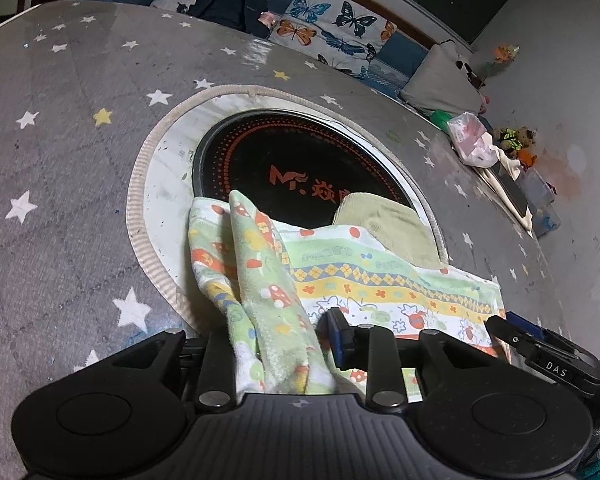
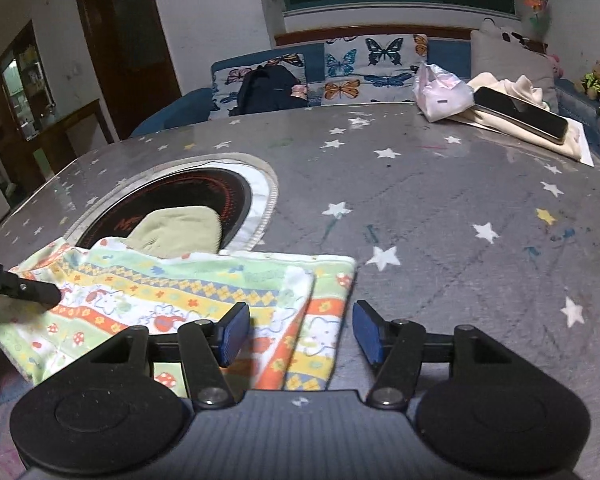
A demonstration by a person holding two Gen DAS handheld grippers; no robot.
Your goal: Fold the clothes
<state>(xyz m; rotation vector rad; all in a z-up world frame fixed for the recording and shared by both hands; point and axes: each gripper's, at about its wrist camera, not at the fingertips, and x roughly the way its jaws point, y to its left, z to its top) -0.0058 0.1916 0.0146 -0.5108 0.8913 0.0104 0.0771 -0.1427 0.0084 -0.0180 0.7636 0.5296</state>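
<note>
A child's patterned garment, green, yellow and orange, lies folded on the grey star-print table. A bunched fold of it rises between the fingers of my left gripper. The fold hides the left finger, and the blue right pad shows bare beside it, so the jaws stand open. My right gripper is open over the garment's right corner, which lies flat between its pads. A pale green cloth rests behind the garment on the black round hob.
A phone on cream fabric and a pink plastic bag sit at the table's far right. Behind the table stands a sofa with butterfly cushions and a black backpack. The left gripper's finger reaches in over the garment's left part.
</note>
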